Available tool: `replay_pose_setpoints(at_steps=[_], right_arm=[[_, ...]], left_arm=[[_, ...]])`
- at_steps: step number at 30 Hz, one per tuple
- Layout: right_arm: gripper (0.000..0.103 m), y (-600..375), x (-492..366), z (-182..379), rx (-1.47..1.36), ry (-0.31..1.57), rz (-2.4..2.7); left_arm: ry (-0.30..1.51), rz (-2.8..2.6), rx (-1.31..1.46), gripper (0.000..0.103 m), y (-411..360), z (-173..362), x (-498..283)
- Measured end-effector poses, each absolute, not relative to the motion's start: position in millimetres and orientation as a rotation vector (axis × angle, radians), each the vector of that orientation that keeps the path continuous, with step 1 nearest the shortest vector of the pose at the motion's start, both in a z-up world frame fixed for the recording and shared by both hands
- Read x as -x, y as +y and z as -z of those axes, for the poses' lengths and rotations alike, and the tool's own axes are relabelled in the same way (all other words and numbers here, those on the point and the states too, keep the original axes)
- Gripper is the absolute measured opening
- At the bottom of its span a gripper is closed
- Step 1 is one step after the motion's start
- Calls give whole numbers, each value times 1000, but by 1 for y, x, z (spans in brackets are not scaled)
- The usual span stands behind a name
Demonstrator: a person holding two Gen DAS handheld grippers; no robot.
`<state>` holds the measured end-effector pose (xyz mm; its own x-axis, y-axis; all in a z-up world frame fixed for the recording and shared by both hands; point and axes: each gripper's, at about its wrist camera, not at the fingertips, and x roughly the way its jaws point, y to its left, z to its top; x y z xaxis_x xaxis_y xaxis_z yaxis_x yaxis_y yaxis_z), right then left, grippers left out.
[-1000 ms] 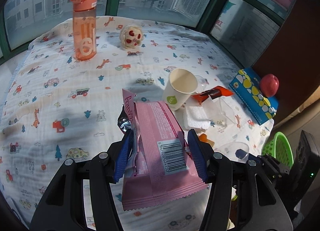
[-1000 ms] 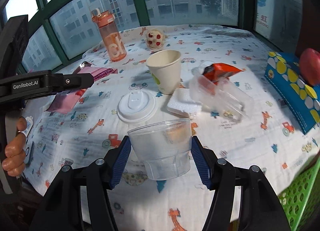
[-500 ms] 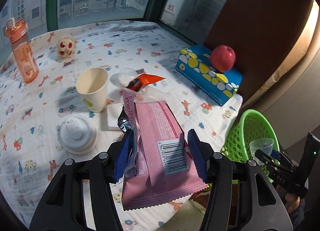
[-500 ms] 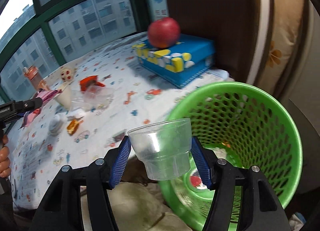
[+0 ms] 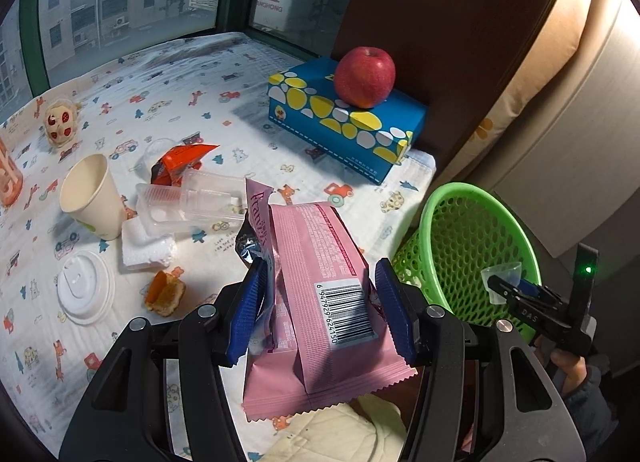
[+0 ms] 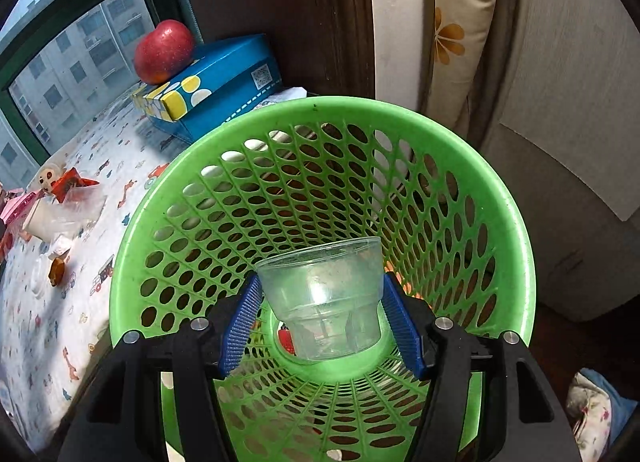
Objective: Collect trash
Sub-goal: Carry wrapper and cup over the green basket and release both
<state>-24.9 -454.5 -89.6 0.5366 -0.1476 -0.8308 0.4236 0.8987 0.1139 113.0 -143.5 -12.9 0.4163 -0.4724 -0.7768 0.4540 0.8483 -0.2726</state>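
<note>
My left gripper point(image 5: 320, 306) is shut on a pink snack wrapper point(image 5: 320, 282) and holds it over the table's near edge, left of the green mesh basket point(image 5: 468, 198). My right gripper point(image 6: 322, 320) is shut on a clear plastic cup point(image 6: 324, 294) and holds it over the open mouth of the basket point(image 6: 516, 230). In the left wrist view the right gripper point(image 5: 508, 286) and the cup point(image 5: 500, 274) show above the basket's right side. More trash lies on the table: a paper cup point(image 5: 90, 198), white lid point(image 5: 82, 288), clear box point(image 5: 192, 206), orange wrapper point(image 5: 180, 162), foam piece point(image 5: 144, 246), food scrap point(image 5: 164, 294).
A blue tissue box point(image 5: 344, 122) with a red apple point(image 5: 365, 76) on it stands at the table's far right. A small doll point(image 5: 60, 126) sits at the back left. A dark wall and a curtain point(image 6: 452, 34) stand behind the basket.
Both grippers swung right towards the basket. The right one moved the cup from beside the basket's rim to over its mouth. The left one still holds the pink wrapper.
</note>
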Motion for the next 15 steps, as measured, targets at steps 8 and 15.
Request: replay_pose_setpoints(at_steps=[8,15], right_arm=[[60,-465,-10,84,-264,933,345],[72,-471,-24,71,-245,882,346]], left_arm=[[996,588,1,55,-156,15,-110],[1004,629,-32,55,-179,17,-106]])
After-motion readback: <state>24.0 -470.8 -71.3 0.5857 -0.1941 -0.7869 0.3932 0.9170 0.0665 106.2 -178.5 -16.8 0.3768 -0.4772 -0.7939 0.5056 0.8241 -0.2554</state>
